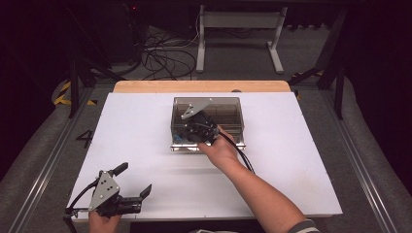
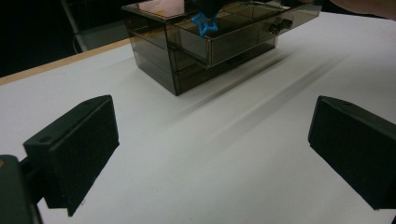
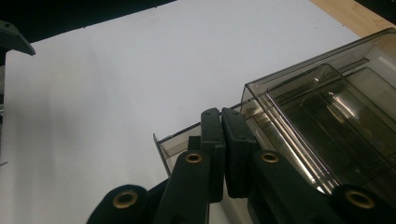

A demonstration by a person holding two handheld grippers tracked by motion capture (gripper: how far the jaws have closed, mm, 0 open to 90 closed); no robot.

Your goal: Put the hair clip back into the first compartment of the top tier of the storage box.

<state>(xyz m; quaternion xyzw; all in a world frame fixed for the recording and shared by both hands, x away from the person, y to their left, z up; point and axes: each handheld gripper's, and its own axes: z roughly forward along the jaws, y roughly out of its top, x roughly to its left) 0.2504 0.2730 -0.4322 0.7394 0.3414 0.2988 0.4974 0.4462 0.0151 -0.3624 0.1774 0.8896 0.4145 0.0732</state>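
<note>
With top drawer (image 2: 233, 39) pulled out, blue star (image 2: 204, 24) sits inside w/ right tongs (image 3: 223, 122) pinched over it

The left tool (image 1: 135, 180) was held low at the near left by the left hand (image 1: 103, 222), its jaws spread wide apart. The right tool (image 3: 223, 122) was extended forward on an outstretched right forearm (image 1: 262, 194), its jaws pressed together.
</note>
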